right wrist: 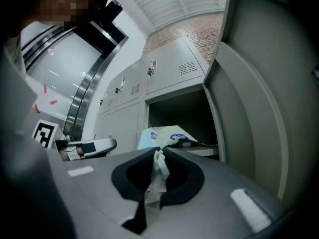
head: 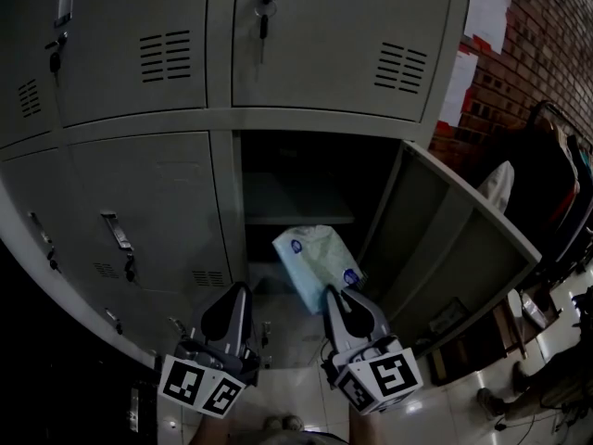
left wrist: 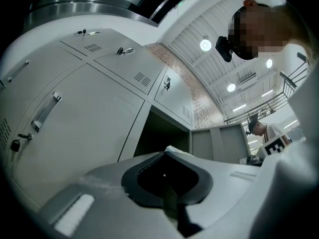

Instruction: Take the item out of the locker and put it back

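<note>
A pale plastic bag (head: 315, 258) with blue round logos hangs at the mouth of the open locker (head: 306, 170), partly out over its lower edge. My right gripper (head: 331, 295) is just below the bag and shut on a crumpled strip of it; in the right gripper view that strip sits pinched between the jaws of the right gripper (right wrist: 159, 151), with the rest of the bag (right wrist: 167, 135) beyond. My left gripper (head: 244, 290) hangs beside it, left of the bag, jaws together with nothing in them. In the left gripper view the left gripper (left wrist: 164, 154) points at the locker opening.
The locker door (head: 454, 248) stands swung open to the right. A shelf (head: 296, 219) crosses the compartment behind the bag. Closed lockers (head: 148, 211) with handles and keys fill the left and top. A brick wall (head: 528, 54) and dark clutter lie to the right.
</note>
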The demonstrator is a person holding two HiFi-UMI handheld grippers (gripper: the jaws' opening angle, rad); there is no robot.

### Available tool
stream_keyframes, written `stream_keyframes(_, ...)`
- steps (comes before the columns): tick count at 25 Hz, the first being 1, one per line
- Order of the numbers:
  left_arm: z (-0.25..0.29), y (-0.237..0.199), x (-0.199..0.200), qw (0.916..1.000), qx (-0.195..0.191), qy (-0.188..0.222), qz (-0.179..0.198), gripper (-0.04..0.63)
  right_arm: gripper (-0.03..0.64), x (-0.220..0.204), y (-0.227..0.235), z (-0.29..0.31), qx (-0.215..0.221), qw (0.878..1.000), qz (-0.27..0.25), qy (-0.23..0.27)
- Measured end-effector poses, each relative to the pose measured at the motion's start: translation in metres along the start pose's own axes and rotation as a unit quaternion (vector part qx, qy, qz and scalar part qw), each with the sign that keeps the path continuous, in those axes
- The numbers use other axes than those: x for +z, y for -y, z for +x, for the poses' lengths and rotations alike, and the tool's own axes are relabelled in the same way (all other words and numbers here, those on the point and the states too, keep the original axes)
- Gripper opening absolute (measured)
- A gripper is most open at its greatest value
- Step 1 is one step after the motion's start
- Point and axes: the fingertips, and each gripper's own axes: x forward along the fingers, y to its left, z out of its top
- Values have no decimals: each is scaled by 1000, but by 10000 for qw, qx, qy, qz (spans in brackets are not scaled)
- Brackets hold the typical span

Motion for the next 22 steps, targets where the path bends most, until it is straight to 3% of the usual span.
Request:
stream_keyframes(9, 7, -8, -3, 10000, 9, -5, -41, 3, 9, 10, 1, 12, 71, 9999, -51, 97)
stream_keyframes(15, 13, -13, -4, 10000, 21, 6, -79, 5, 9, 48, 17, 69, 99, 9983, -448, 370)
stream_keyframes(19, 15, -20, -4, 9999, 88, 15, -60, 3, 9, 45, 41, 123, -8, 9983, -582, 22)
stream_keyframes(22, 15, -28, -5, 9998, 179, 13, -74, 5, 9, 37, 56, 154, -168, 9944, -977, -380)
